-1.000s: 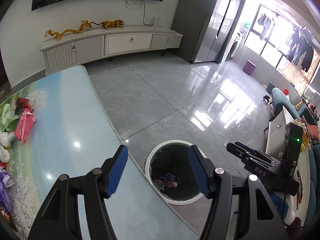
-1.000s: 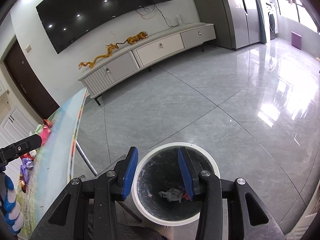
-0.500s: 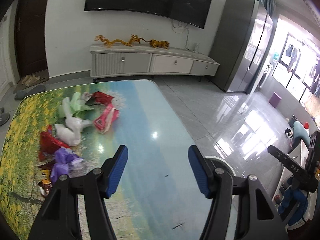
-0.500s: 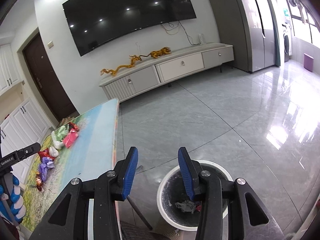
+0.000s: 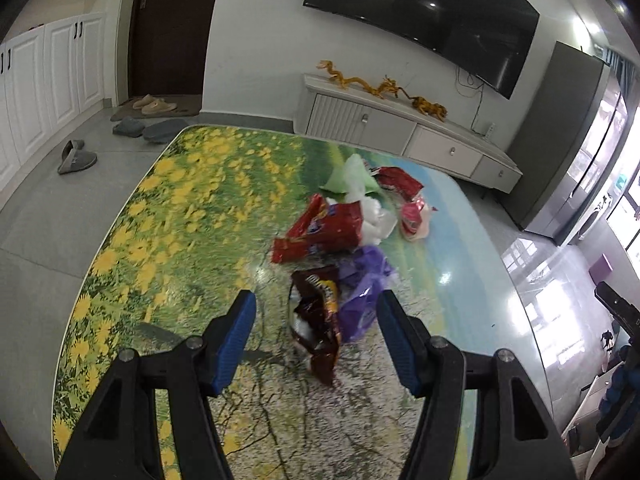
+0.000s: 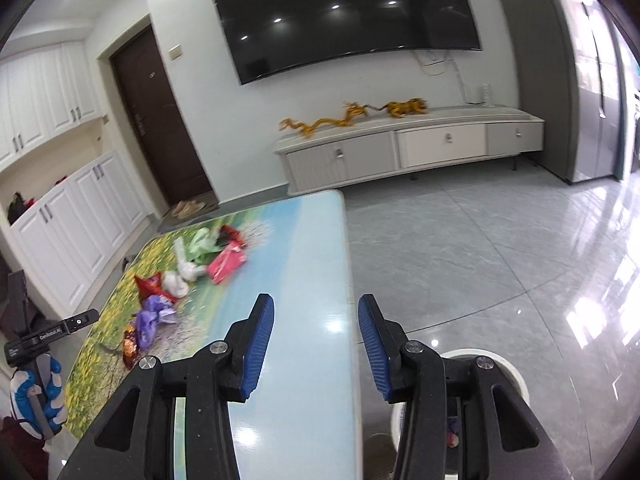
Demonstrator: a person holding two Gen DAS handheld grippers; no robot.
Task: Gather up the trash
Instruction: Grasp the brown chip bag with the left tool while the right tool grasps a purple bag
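A heap of trash lies on the flower-print table [image 5: 168,208]. Nearest me is a brown snack wrapper [image 5: 318,316], then a purple bag [image 5: 366,284], a red packet [image 5: 320,232], white plastic [image 5: 376,220], a pink packet [image 5: 414,216] and a green bag [image 5: 348,176]. My left gripper [image 5: 316,340] is open and empty, its jaws either side of the brown wrapper, just above it. My right gripper [image 6: 316,344] is open and empty over the table's right edge [image 6: 344,320]. The white bin [image 6: 512,384] stands on the floor under it. The heap also shows in the right wrist view [image 6: 188,276].
A low white TV cabinet [image 6: 408,148] with gold dragon figures stands against the far wall under a large TV [image 6: 344,12]. Slippers [image 5: 76,156] lie on the floor by a dark door. Grey tiled floor [image 6: 480,248] spreads right of the table.
My left gripper has swung from over the bin back across the table to the trash heap. My right gripper has risen from the bin and turned towards the table. Both stayed open.
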